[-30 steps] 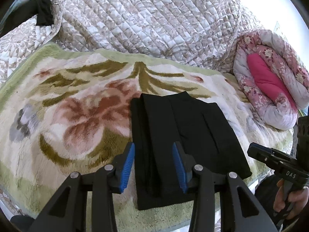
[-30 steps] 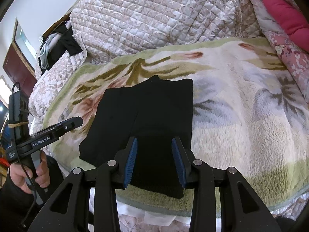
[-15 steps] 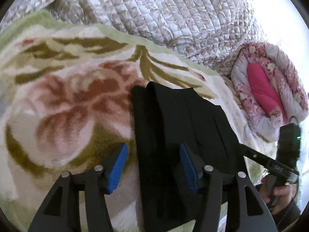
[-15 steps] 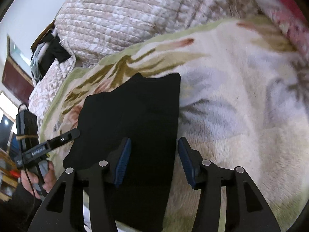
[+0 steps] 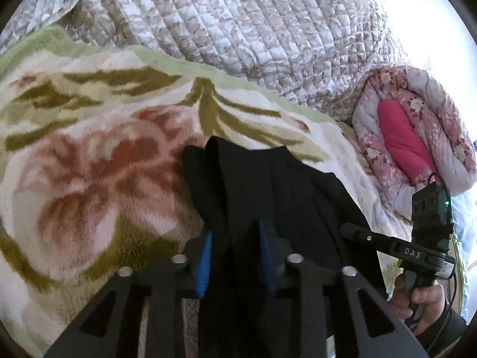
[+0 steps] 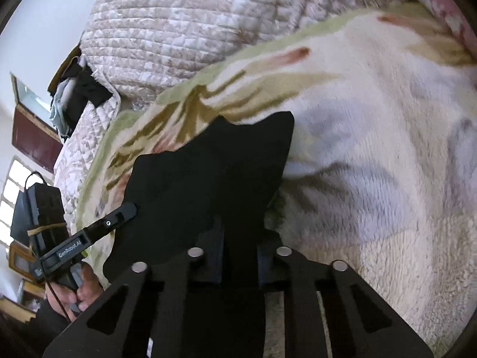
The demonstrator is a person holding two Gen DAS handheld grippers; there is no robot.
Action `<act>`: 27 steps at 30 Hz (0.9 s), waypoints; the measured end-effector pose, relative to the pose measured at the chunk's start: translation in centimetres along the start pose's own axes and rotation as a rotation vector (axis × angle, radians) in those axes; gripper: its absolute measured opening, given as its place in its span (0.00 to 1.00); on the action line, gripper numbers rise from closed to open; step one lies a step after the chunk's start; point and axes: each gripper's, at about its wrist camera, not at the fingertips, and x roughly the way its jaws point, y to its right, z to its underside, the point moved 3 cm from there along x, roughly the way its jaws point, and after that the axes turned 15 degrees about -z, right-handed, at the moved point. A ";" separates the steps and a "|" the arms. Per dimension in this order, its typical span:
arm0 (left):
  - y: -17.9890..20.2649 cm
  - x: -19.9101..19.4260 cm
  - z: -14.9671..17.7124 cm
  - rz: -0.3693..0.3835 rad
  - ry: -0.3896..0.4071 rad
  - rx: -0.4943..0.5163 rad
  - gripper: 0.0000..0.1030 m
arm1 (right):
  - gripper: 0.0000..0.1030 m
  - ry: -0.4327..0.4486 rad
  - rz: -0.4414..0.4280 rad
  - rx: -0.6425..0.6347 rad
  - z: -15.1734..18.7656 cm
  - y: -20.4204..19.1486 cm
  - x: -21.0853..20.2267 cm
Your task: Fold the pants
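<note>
Black pants [image 5: 268, 185] lie folded lengthwise on a floral plush blanket [image 5: 89, 161]. My left gripper [image 5: 235, 250] has its blue-padded fingers closed on the near left edge of the pants. My right gripper [image 6: 238, 247] is closed on the near right edge of the pants [image 6: 208, 173]. The right gripper also shows from the side in the left wrist view [image 5: 396, 247], and the left gripper shows in the right wrist view [image 6: 89, 235]. Both hold the near end of the cloth, which bunches between the fingers.
A quilted floral bedspread [image 5: 238, 21] is heaped behind the blanket. A rolled pink floral duvet [image 5: 411, 137] lies at the far right. Dark clothes [image 6: 77, 95] hang at the far left near a window.
Both grippers moved down and forward onto the near end of the pants and shut on it; they were open above the cloth before.
</note>
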 end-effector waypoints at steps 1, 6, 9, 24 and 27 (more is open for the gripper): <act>0.3 -0.5 -0.2 0.005 0.009 0.009 0.23 | 0.13 0.012 -0.005 -0.006 -0.3 -0.5 -0.2; 1.8 -2.2 -2.2 0.031 0.056 0.068 0.21 | 0.12 0.048 -0.026 -0.079 -3.0 -3.2 -0.6; 2.2 -2.6 -4.4 0.023 0.100 0.087 0.21 | 0.13 0.071 -0.023 -0.115 -5.6 -4.0 -0.1; -1.8 -2.1 -6.0 -0.194 0.140 0.086 0.25 | 0.32 0.007 0.160 -0.218 -4.1 -4.1 1.0; -0.9 -2.8 -4.4 -0.204 0.139 0.098 0.26 | 0.48 -0.007 0.181 -0.252 -2.1 -5.4 0.7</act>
